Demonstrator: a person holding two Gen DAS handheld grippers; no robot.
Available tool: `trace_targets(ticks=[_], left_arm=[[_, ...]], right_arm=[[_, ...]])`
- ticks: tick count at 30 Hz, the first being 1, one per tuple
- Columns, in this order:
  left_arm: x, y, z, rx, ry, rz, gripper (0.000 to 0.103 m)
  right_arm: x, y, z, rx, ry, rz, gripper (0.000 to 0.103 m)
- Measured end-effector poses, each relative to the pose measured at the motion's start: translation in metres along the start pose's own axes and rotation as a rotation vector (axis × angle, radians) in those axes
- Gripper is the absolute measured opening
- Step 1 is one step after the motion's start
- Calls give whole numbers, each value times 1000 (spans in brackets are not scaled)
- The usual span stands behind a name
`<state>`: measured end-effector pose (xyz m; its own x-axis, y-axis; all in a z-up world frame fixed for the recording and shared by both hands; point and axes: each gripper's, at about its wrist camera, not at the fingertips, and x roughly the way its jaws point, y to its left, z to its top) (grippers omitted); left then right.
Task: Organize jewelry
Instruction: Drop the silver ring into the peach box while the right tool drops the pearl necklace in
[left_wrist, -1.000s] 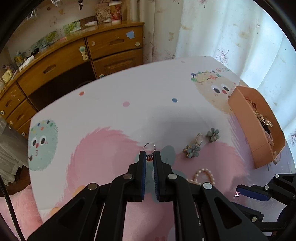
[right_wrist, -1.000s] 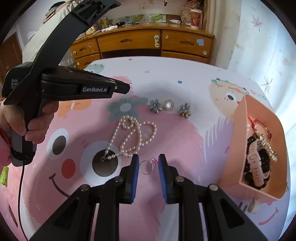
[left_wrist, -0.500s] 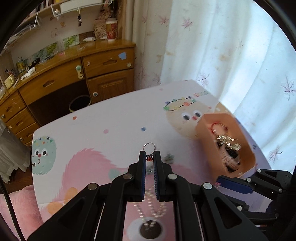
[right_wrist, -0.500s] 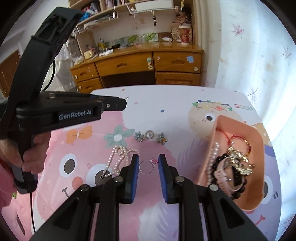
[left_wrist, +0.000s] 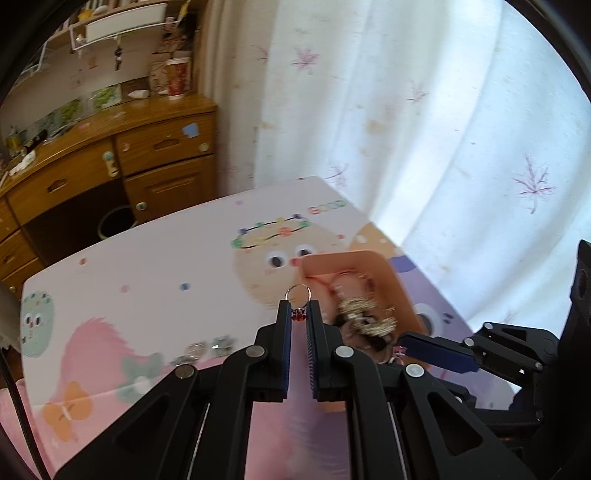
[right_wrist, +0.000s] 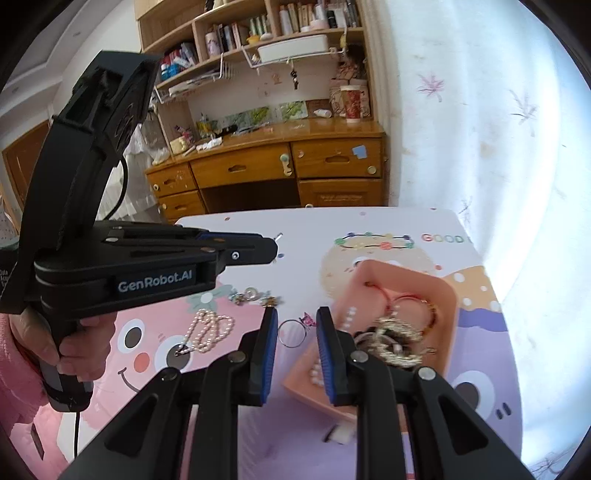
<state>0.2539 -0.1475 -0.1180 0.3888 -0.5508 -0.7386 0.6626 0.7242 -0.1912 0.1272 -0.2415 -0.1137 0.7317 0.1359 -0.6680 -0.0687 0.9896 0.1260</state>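
My left gripper (left_wrist: 298, 309) is shut on a silver ring with a red stone (left_wrist: 297, 292), held in the air beside the near left rim of the peach jewelry box (left_wrist: 373, 257). My right gripper (right_wrist: 293, 325) is shut on a silver ring with a pink stone (right_wrist: 293, 331), above the table just left of the same box (right_wrist: 408, 274). Several bracelets and a gold chain lie in the box. In the right wrist view a person's hand holds the left gripper (right_wrist: 273, 246) out over the table. A pearl necklace (right_wrist: 210, 328) and flower earrings (right_wrist: 251, 295) lie on the mat.
The table wears a pink cartoon mat (right_wrist: 147, 332). A white curtain (left_wrist: 406, 129) hangs close behind the box on the right. A wooden desk with drawers (right_wrist: 280, 173) and shelves stands beyond the table's far edge. A small white object (right_wrist: 338, 434) lies near the box's front.
Both grippers have risen and swung right toward the peach box, each keeping its ring. The necklace and earrings now lie to the left and farther below.
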Motion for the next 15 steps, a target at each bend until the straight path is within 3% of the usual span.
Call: trace_targets(ticks=[4, 11, 15], left_arm=[[9, -21, 3, 2, 19, -28, 6], [28, -55, -2, 23, 82, -75, 6], [35, -66, -6, 35, 117, -66, 15]], right_arm=[[-11, -20, -2, -1, -5, -10, 21], [-15, -47, -13, -40, 70, -41, 22], [-6, -55, -19, -66, 154, -70, 29]])
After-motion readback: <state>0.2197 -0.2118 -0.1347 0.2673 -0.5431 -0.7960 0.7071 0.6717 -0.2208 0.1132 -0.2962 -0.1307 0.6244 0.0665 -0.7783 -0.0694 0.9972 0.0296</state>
